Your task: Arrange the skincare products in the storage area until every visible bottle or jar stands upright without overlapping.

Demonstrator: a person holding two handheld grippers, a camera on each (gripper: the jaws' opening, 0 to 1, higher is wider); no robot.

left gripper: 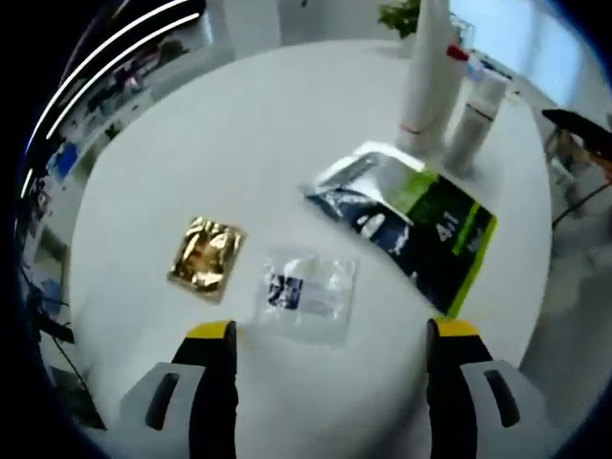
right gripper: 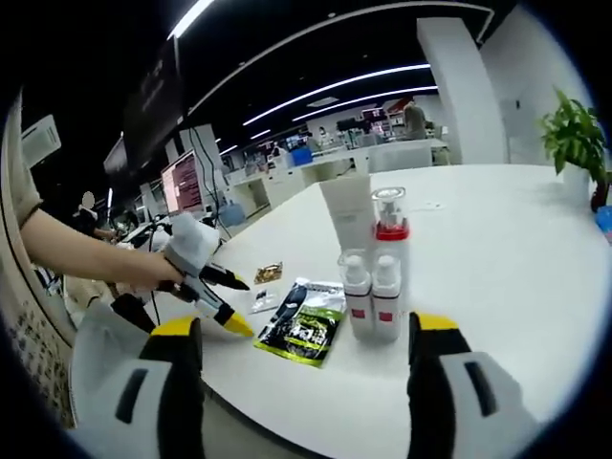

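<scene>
Both the left gripper and right gripper are held wide open with nothing between the jaws, while the bottles are already stood upright in a tight cluster on the white table. The flat sachets are probably best approached low and slid clear of each other, so nothing gets knocked. Only "4in1" can sort of be made out on the green-and-black packet, the rest is too blurry

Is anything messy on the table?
A bit. The green-and-black pouch lies flat overlapping another packet, with a gold sachet and a clear sachet lying loose nearby. The bottles stand upright.
</scene>
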